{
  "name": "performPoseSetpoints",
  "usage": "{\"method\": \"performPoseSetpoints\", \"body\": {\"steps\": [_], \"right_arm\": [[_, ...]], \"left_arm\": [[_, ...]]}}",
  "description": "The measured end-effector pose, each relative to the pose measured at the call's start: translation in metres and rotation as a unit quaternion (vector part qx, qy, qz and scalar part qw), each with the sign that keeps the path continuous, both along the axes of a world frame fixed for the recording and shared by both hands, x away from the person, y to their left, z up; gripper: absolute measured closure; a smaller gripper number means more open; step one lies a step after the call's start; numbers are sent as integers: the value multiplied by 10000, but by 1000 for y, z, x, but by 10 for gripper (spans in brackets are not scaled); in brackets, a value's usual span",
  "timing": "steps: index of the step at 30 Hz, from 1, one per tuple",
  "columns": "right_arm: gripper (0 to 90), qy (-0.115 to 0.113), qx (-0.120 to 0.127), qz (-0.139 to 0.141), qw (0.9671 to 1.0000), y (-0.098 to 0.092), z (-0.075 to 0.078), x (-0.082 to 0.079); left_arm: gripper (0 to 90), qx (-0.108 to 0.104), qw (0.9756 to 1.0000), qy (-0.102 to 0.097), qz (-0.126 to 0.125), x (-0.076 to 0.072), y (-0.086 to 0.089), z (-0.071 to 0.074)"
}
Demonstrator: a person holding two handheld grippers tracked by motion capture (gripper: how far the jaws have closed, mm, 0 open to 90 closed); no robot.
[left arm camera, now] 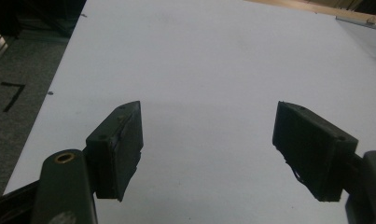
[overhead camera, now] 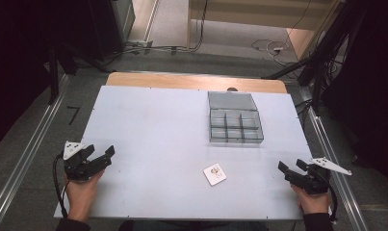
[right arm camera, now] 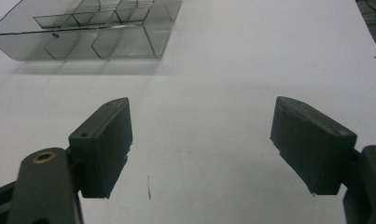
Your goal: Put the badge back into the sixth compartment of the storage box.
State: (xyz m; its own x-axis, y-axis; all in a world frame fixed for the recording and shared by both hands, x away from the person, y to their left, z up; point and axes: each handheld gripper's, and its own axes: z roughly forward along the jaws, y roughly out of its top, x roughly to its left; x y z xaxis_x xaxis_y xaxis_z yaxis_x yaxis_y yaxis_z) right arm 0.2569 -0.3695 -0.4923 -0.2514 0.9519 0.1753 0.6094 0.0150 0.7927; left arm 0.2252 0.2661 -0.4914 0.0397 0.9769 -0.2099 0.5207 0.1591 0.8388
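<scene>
Left tool point(overhead camera: 101, 153) in my hand gaping empty, right tool point(overhead camera: 291, 168) likewise spread, clear divided box point(overhead camera: 234, 123) far right on white bench point(overhead camera: 148, 125), small white card point(overhead camera: 214, 173) near edge, markings unreadable

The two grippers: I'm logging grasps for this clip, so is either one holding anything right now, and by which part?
Nothing is held. The left gripper and the right gripper both stand open over the bare white table.
</scene>
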Motion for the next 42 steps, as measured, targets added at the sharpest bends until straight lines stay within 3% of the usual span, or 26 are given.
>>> {"method": "performPoseSetpoints", "body": {"steps": [3, 25, 42], "right_arm": [[190, -98, -76, 62, 9999, 7, -3, -2], [157, 119, -81, 422, 9990, 28, -3, 0], [153, 138, -170, 708, 9973, 49, -4, 3]], "left_arm": [[245, -6, 10000, -23, -36, 0, -1, 0], [242, -59, 9999, -13, -122, 1, -2, -1], [235, -61, 9999, -11, -125, 1, -3, -2]]}}
